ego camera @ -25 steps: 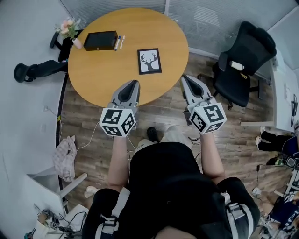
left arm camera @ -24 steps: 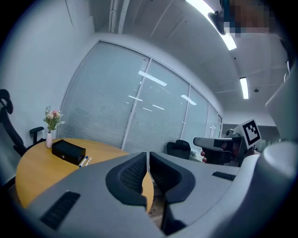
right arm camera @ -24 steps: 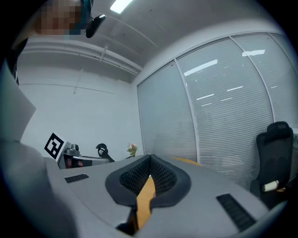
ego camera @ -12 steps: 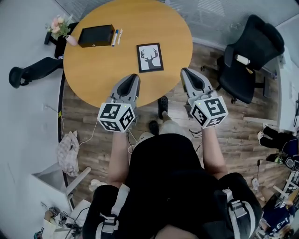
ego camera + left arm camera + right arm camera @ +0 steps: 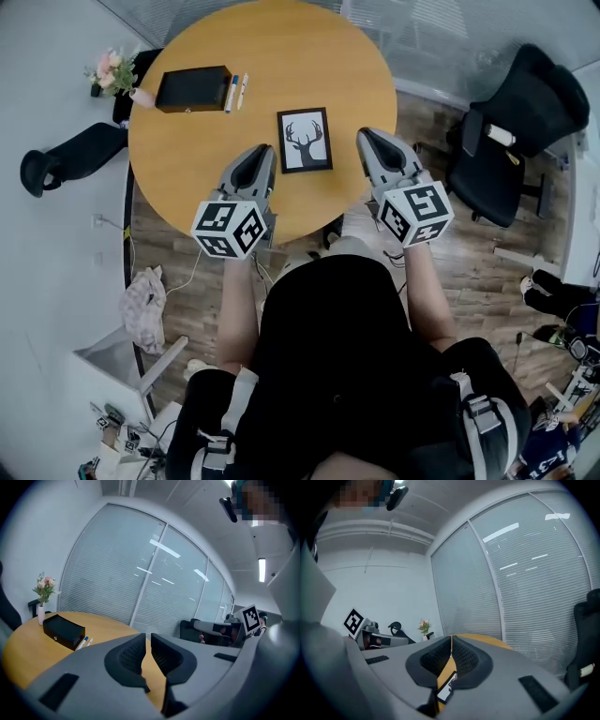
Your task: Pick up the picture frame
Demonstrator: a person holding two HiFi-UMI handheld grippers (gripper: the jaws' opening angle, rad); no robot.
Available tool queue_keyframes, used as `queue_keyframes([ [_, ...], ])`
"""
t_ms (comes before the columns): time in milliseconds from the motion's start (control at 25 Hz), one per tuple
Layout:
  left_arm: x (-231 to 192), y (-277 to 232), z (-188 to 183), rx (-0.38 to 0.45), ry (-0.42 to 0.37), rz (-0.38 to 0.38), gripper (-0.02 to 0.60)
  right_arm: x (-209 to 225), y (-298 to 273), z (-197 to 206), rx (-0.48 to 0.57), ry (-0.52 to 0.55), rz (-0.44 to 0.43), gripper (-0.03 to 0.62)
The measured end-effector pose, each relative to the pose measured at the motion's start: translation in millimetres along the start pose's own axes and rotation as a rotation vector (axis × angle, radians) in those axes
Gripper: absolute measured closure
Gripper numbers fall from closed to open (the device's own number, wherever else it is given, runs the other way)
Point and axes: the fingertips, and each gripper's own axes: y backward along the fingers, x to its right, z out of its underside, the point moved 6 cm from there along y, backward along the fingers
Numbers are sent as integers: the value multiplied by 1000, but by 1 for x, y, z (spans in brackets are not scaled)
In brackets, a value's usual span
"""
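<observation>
The picture frame (image 5: 305,140), a deer print in a black border, lies flat on the round table (image 5: 187,159). It sits between the left tool (image 5: 264,150) and the right tool (image 5: 364,135), near both and touched by neither. Each tool's jaws stand together with nothing between them.

This looks like the approach. A flat frame offers no side to pinch, so the jaws must part first. One tool should then come in low at a border while the other steadies the opposite side.

The table's near edge is close by, so sliding the frame over it could expose a lip to grip. The black box (image 5: 193,88) and pens (image 5: 234,92) lie well apart, leaving open room.
</observation>
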Motion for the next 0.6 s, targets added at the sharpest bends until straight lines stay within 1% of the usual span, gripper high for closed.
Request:
queue_keyframes([
  [160,-13,-33,-5,-8,17,-33,544,27,-35,0,-31,1,-47,559],
  [240,-18,-48,-3,-22,19,-45,491,41,-50,4,-49,-4,-68,553],
  [400,-28,-70,11,-56,52,-85,488,59,-76,19,-106,-13,-108,534],
  [600,-36,-85,32,-125,94,-118,479,68,-95,41,-166,-49,-144,507],
])
